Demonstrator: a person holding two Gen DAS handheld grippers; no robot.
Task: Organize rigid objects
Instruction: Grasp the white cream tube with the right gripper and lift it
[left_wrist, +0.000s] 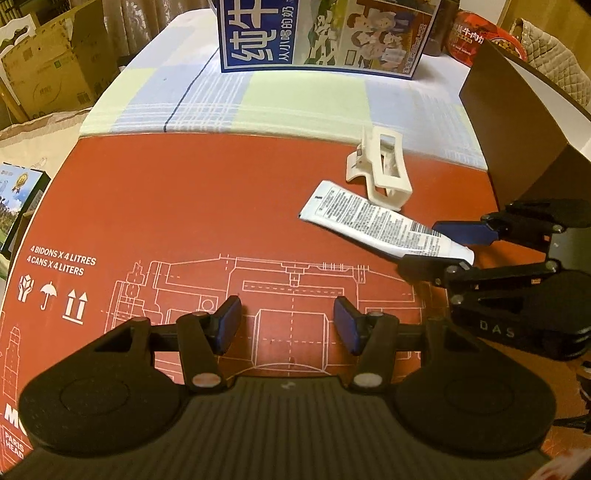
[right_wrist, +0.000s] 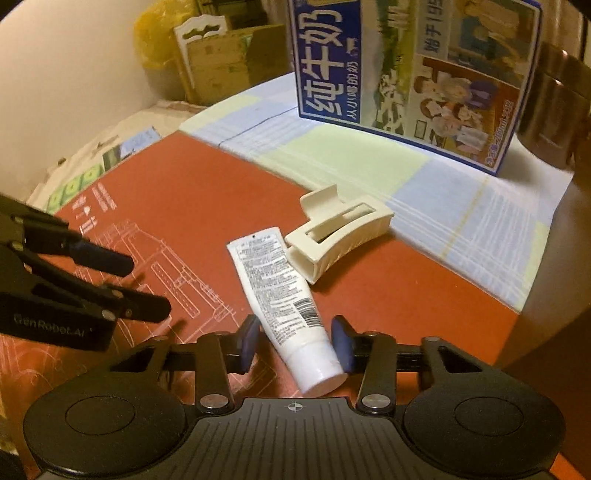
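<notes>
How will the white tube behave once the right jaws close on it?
The tube looks like soft plastic, so it will probably dent. It is gripped near the round cap end, so the flat tail may droop. Its glossy skin might slip; it also touches the hair clip.

Tube on the flattened carton, hair clip touching its far end, milk box behind.

Dim, warm yellowish light; strong fisheye bending and soft blur at edges.
</notes>
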